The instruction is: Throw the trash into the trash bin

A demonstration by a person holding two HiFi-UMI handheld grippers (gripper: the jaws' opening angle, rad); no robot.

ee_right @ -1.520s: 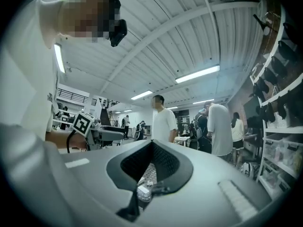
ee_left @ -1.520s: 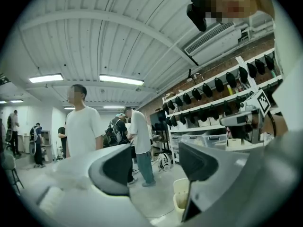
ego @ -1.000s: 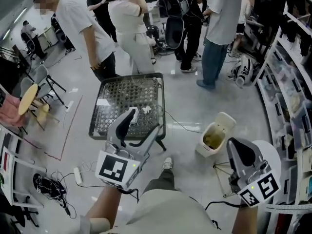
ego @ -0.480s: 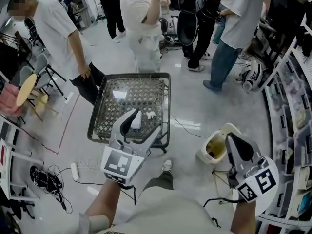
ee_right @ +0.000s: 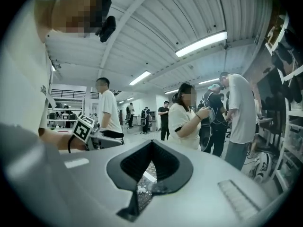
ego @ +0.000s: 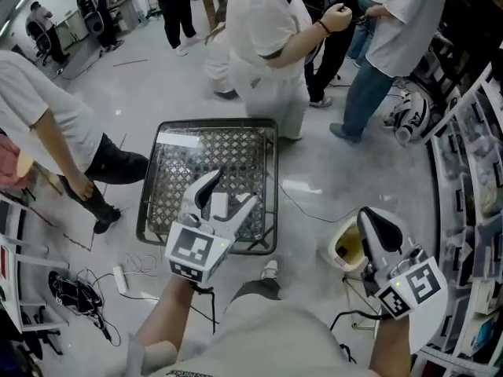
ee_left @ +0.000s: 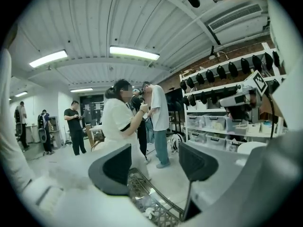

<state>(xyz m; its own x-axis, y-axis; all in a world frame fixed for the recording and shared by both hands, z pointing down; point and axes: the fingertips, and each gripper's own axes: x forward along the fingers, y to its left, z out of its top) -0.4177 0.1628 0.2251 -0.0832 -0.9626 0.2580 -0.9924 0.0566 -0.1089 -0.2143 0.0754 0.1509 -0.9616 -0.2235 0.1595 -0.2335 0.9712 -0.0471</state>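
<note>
Trash: white scraps on mesh table, beneath left hand-held gripper, jaws apart, empty. Descend straight, straddle scrap, pinch firmly. Right hand-held gripper closed, empty, beside trash bin.

Glossy pale grey floor, mirroring the lamps overhead. At its middle, a black metal table with a lattice top. Along the right side, white shelving racks stacked with clear plastic storage bins. Overhead, a white ribbed ceiling with long fluorescent tube lamps lit and a white air-conditioning unit; below that, a strip of reddish-brown brick wall. Low at the left, a white power strip beside tangled black cables.
</note>
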